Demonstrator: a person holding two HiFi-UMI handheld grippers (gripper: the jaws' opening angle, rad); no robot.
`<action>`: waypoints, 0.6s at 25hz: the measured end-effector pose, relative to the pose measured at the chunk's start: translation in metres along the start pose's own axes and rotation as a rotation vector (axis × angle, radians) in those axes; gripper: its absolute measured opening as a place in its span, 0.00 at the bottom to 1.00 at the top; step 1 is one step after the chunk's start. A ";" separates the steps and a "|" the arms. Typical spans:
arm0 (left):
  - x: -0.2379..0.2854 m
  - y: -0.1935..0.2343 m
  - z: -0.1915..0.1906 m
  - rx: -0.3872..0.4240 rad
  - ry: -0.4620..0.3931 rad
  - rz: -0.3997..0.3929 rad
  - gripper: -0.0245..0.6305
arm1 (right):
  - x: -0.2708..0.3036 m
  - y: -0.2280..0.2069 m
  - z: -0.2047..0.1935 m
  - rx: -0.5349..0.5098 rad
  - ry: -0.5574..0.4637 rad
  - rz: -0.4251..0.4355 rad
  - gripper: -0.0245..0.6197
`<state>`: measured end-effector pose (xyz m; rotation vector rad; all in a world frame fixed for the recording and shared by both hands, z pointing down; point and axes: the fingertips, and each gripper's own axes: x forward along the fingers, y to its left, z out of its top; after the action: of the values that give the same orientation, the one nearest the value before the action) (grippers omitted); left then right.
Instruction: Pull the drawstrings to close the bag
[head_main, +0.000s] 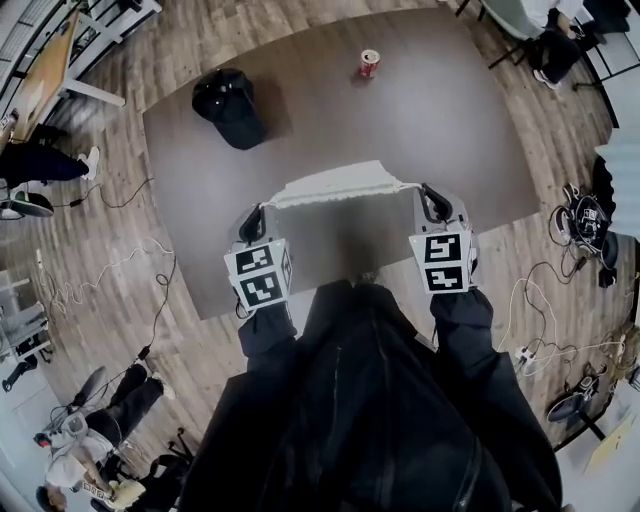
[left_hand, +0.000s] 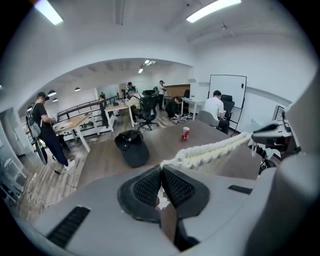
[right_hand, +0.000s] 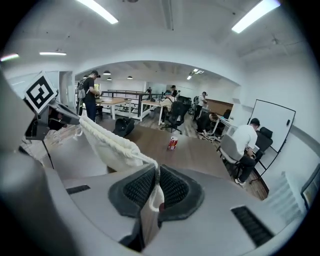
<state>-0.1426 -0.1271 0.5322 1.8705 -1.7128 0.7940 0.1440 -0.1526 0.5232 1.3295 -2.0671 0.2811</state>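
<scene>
Held a white bag (head_main: 335, 183) up over the table (head_main: 450, 120), stretched out between two grippers. Pinched the left string (left_hand: 162, 201) tight in the closed left gripper (left_hand: 161, 175). Pinched the right string (right_hand: 156, 195) tight in the closed right gripper (right_hand: 156, 175). Saw a black cap (head_main: 230, 105) and a red can (head_main: 369, 63) on the table's far side, well apart from the bag.

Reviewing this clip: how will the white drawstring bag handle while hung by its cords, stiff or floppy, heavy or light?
Probably floppy: the bag is bunched into gathers along its top between the left gripper and right gripper. Likely light: it spans nearly straight on thin drawstrings. It may swing, hanging apparently clear of the table.
</scene>
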 end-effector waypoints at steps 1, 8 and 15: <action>-0.005 0.003 0.008 -0.013 -0.018 0.012 0.09 | -0.004 -0.003 0.006 0.014 -0.012 -0.014 0.11; -0.030 0.027 0.035 -0.105 -0.109 0.094 0.09 | -0.026 -0.022 0.026 0.057 -0.062 -0.085 0.11; -0.045 0.050 0.043 -0.167 -0.160 0.160 0.09 | -0.036 -0.027 0.033 0.063 -0.083 -0.102 0.11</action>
<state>-0.1904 -0.1299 0.4680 1.7405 -1.9828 0.5523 0.1640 -0.1553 0.4714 1.5031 -2.0652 0.2518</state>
